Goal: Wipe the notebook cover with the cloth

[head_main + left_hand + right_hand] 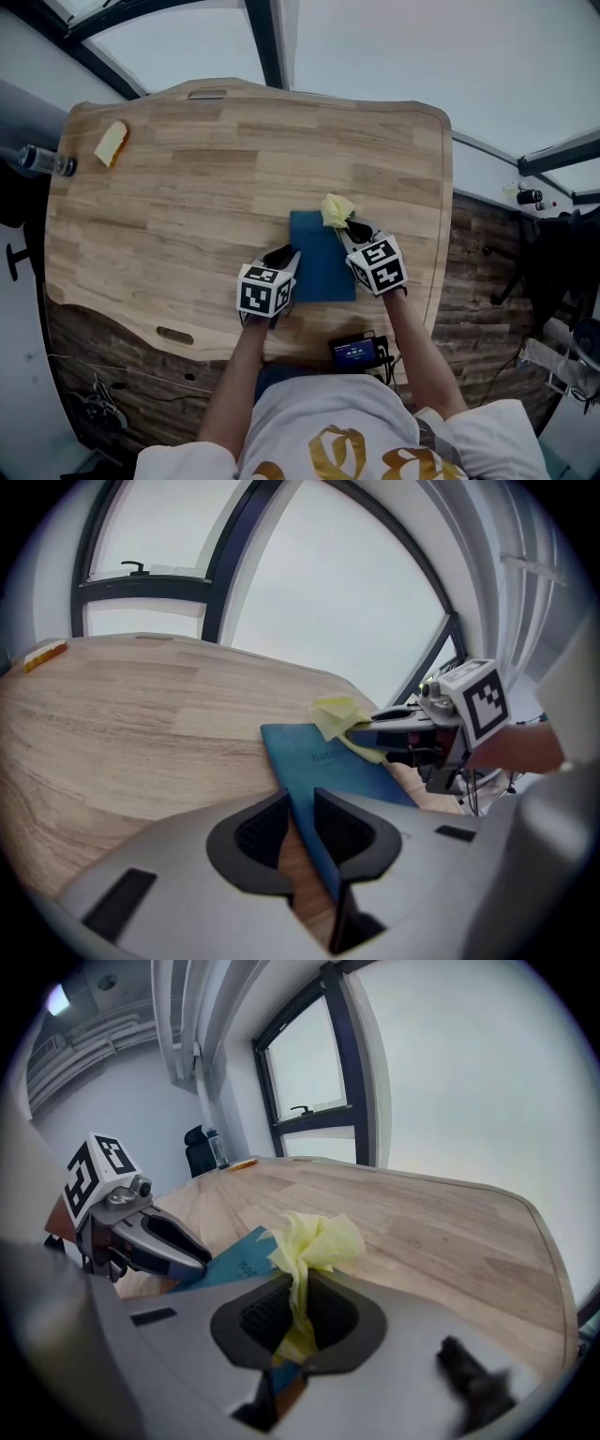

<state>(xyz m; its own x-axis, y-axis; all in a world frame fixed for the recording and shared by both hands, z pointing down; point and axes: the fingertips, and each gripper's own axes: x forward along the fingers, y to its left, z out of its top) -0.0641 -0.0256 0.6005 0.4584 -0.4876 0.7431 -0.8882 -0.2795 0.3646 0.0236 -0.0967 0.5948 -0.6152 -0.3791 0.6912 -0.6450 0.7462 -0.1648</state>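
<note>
Clenched on both sides: my left gripper (295, 803) pinches the near left edge of the blue notebook (319, 258), its pads shut on the cover, and my right gripper (298, 1297) is closed on the yellow cloth (314, 1241), which bunches up above the fingertips.

This notebook lies flat and closed near the table's near edge, right of its middle. My right gripper holds the cloth at the notebook's far right corner, where it seems to touch the cover or just overhang its far edge; I cannot tell which.

I judge the wiping to be under way or about to start: the book is pinned, the cloth is in hand and at the cover, but most of the blue surface lies bare between my two grippers. The cover shows no mark or sheen, so I cannot say which part is already wiped. What looks left is to sweep the cloth across that open stretch.

Further out on the wooden table (187, 206), a small yellow-orange block (111, 143) sits at the far left corner, well apart. A small device with a lit screen (356, 352) hangs at the near edge.
</note>
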